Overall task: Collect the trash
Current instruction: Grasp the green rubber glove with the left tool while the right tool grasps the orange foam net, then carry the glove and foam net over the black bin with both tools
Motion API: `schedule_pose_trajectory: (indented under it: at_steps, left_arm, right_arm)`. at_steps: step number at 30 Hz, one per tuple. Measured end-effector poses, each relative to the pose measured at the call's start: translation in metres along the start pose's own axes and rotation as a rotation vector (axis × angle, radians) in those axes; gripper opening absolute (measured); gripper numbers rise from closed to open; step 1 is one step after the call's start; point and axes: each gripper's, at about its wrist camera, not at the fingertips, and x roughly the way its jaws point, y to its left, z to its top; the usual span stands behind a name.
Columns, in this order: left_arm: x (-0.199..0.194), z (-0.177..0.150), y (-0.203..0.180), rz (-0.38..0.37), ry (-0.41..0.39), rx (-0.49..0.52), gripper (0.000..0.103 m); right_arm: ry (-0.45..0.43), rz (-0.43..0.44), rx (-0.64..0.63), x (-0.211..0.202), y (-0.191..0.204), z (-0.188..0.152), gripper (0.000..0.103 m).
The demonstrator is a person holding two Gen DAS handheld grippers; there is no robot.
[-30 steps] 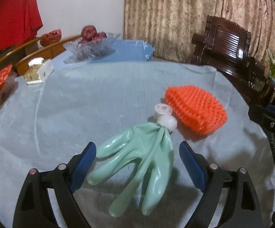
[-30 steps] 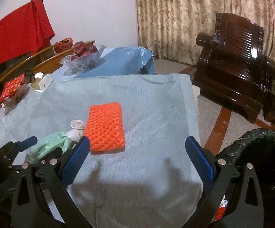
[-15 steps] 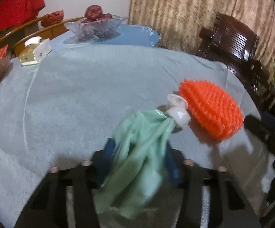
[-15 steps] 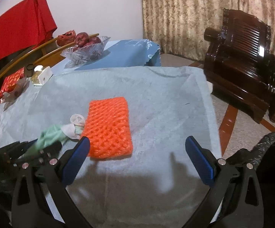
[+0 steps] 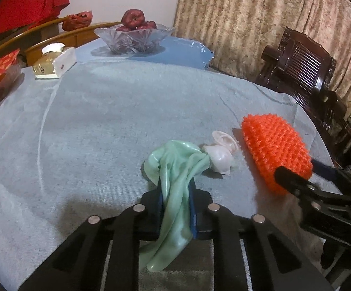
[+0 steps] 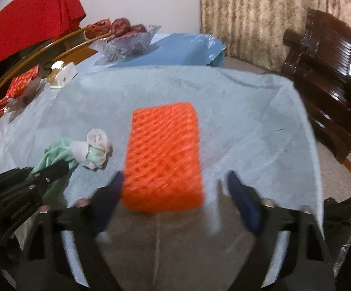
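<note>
Now left tongs [image 5: 175,202] clamped on limp green glove [image 5: 175,167], lying on table [image 5: 102,121]. Right tongs [image 6: 175,194], just closing, apart astride orange foam net [image 6: 163,155]; touch unclear, blurred. Light, squashy; pinch its sides.

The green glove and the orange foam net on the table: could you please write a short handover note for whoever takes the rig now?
Left gripper: has just closed on the green glove, which still lies on the grey tablecloth.
Right gripper: jaws closing around the near end of the orange foam net, not yet pressing on it.
White crumpled wad: touching the glove's cuff, untouched.
Done: glove gripped.
Left: grip the net, lift both, bin them, then the wad.
</note>
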Motion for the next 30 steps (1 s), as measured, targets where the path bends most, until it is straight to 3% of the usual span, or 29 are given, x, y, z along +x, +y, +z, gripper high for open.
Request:
schedule_pose_trajectory:
  at_steps: [9, 30]
  left_arm:
    - [-0.015, 0.002, 0.0, 0.017, -0.029, -0.003, 0.014]
    - [-0.102, 0.009, -0.049, -0.059, -0.17, 0.039, 0.013]
  right_arm:
    - [-0.014, 0.078, 0.013, -0.014, -0.002, -0.001, 0.027]
    - [-0.19, 0.04, 0.043, -0.145, -0.022, -0.007, 0.025]
